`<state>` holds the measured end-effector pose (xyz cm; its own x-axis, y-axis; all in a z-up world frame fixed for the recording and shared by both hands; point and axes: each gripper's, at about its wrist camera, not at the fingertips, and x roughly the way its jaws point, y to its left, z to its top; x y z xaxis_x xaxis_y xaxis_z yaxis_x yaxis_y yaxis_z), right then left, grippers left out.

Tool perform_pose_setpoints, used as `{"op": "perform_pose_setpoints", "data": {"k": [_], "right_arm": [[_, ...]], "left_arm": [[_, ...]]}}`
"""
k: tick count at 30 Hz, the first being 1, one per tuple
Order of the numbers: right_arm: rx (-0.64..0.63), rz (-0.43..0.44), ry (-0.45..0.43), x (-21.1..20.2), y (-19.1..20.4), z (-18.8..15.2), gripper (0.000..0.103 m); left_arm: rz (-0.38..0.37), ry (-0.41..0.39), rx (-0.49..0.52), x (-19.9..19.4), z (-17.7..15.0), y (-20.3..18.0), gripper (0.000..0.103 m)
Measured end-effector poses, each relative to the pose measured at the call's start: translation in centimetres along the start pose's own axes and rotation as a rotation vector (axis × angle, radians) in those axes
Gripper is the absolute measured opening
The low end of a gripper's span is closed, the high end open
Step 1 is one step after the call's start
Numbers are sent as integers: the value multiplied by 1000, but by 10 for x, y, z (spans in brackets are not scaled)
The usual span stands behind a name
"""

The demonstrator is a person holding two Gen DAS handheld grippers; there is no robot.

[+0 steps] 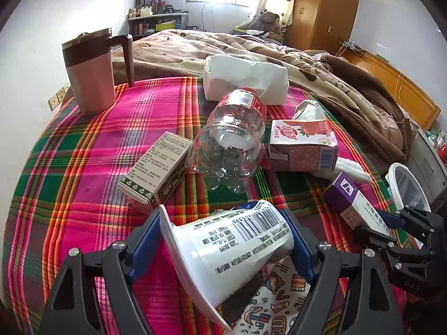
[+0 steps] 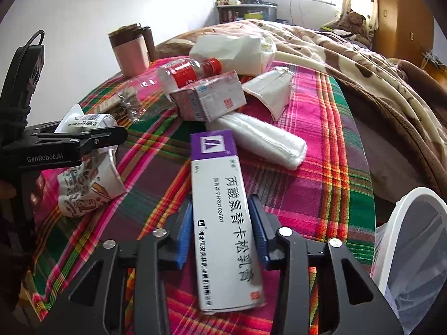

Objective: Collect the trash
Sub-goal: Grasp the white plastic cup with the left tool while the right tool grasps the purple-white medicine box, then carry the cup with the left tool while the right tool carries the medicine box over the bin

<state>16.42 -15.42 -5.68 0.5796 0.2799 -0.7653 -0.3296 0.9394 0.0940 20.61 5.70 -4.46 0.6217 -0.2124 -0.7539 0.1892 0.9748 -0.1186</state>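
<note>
My left gripper (image 1: 223, 240) is shut on a white yogurt cup (image 1: 232, 248) lying on its side, over a crumpled patterned paper cup (image 1: 276, 301). My right gripper (image 2: 222, 231) is shut on a long white and purple ointment box (image 2: 223, 212), also seen in the left wrist view (image 1: 354, 198). On the plaid cloth (image 1: 83, 195) lie an empty clear bottle (image 1: 232, 142), a green-edged carton (image 1: 156, 167), a red juice carton (image 1: 301, 145), a folded white pad (image 2: 265, 142) and crumpled paper (image 2: 273, 89).
A white bin with a clear liner (image 2: 413, 248) stands off the table's right edge. A pink lidded mug (image 1: 89, 72) stands at the far left. A white tissue pack (image 1: 245, 81) lies at the far edge. A bed with brown blankets (image 1: 307, 58) lies beyond.
</note>
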Motion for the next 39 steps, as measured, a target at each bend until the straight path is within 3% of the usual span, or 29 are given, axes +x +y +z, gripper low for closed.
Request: {"op": "perform_pose_setpoints", "data": {"k": [11,19,39], "right_arm": [[63,44,-86,-23,-10,-1,38],[122,29,-166,-54,-26,-3,38],[274,-145,-303,-129,-91,-29,38]], "left_arm": [[12,-48,-16,-31,-3,-8,83],[-16,-110,33,-59,2,-39,83],[-198,-176,199,-81,15,-160,83]]}}
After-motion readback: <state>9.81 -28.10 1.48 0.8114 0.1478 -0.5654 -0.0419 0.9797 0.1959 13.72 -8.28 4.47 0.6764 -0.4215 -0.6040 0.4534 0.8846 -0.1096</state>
